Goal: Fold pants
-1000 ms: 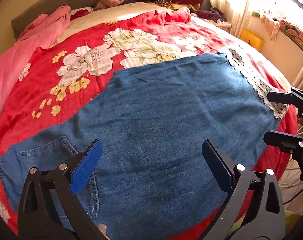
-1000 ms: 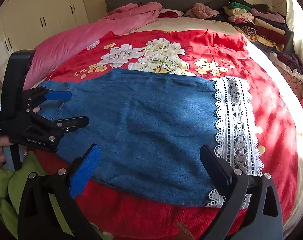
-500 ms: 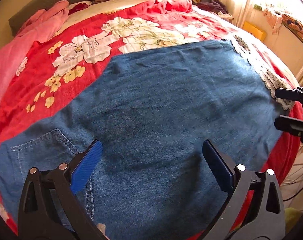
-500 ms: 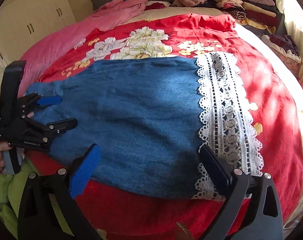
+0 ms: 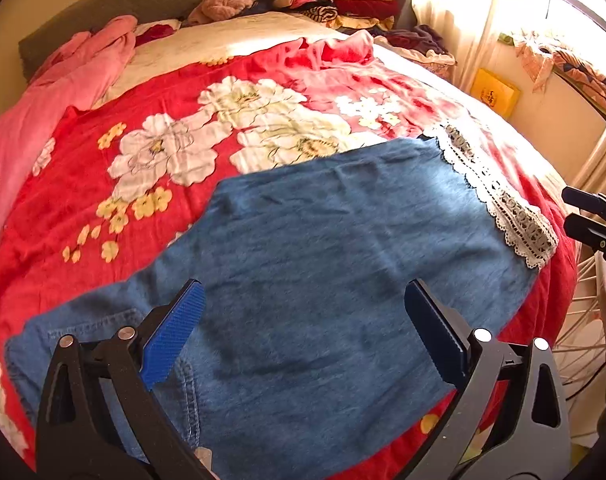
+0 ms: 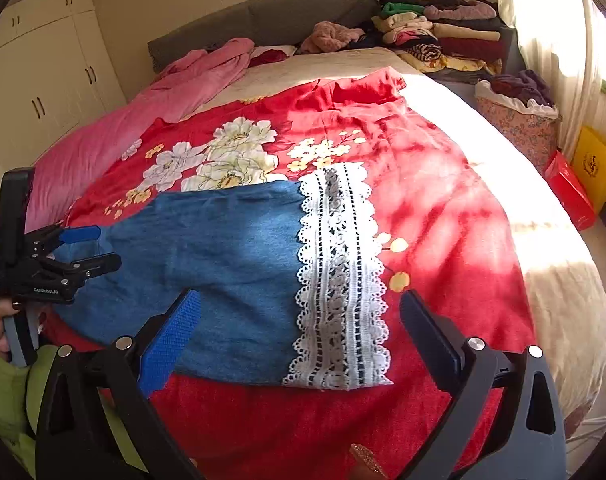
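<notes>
Blue denim pants (image 5: 327, 264) lie flat on a red floral blanket (image 5: 83, 184), legs stacked, with a white lace hem (image 5: 503, 200) at the right end and a back pocket at the left. My left gripper (image 5: 303, 328) hovers open above the waist end, nothing between its blue pads. In the right wrist view the pants (image 6: 223, 264) and lace hem (image 6: 339, 280) lie ahead; my right gripper (image 6: 299, 336) is open over the hem end near the bed's front edge. The left gripper (image 6: 91, 248) appears there at the far left, held by a hand.
A pink quilt (image 6: 151, 120) lies along the bed's left side. Stacks of folded clothes (image 6: 439, 36) sit by the headboard. A basket of clothes (image 6: 519, 120), a yellow box (image 6: 595, 168) and a red box stand on the floor at the right, by a sunlit curtain.
Both grippers dipped toward the pants, then pulled back and rose. The right gripper's view has shifted right, toward the lace hem. Both stay open; the pants have not moved.
</notes>
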A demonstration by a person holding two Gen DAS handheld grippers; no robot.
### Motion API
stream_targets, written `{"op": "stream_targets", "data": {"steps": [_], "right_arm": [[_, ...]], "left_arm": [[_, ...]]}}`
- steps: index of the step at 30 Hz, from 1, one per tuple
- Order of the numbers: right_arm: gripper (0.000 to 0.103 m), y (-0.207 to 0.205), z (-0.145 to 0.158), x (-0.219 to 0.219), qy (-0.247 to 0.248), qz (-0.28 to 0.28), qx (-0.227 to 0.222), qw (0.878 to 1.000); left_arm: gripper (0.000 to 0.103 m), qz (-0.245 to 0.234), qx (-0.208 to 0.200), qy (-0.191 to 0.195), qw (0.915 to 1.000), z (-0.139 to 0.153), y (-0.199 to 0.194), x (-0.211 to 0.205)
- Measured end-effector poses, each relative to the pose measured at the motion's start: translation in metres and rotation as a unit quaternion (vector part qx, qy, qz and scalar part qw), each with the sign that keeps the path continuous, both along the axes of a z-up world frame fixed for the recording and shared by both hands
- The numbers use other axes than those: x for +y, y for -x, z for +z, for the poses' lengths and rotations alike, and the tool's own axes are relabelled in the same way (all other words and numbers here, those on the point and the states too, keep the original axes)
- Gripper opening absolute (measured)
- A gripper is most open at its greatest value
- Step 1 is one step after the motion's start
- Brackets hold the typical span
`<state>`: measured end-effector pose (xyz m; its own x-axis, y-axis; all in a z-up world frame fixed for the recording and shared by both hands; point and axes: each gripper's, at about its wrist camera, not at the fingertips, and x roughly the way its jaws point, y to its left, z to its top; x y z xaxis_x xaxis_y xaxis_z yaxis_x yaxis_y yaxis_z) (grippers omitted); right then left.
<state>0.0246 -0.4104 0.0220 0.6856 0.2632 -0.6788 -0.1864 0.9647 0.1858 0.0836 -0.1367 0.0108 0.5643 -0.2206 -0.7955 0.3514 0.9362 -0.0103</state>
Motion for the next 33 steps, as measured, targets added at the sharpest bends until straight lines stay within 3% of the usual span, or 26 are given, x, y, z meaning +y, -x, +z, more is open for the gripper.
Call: {"op": "stream_targets", "data": {"steps": [9,17,29,33], "right_arm": [[0.098,0.009,0.012,-0.030,-0.012,-0.033,-0.022,0.999],[0.098,0.007,0.008,-0.042,-0.027,-0.045,-0.021,0.998],[0.098,-0.016,-0.036,-0.024,-0.071,-0.016,0.032,0.997],[0.098,-0.022,-0.047,-0.020,-0.081,-0.018,0.042,0.996]], "left_arm": [[0.094,-0.035,-0.019,-0.017,0.9991,0.024,-0.024,-0.036],[0.094,-0.061,-0.019,-0.001,0.9979,0.033,-0.057,-0.065],[0.094,-0.105,0.026,0.026,0.9938,-0.013,-0.099,-0.110],[0.093,-0.122,0.024,-0.005,0.9922,-0.028,-0.111,-0.129]]}}
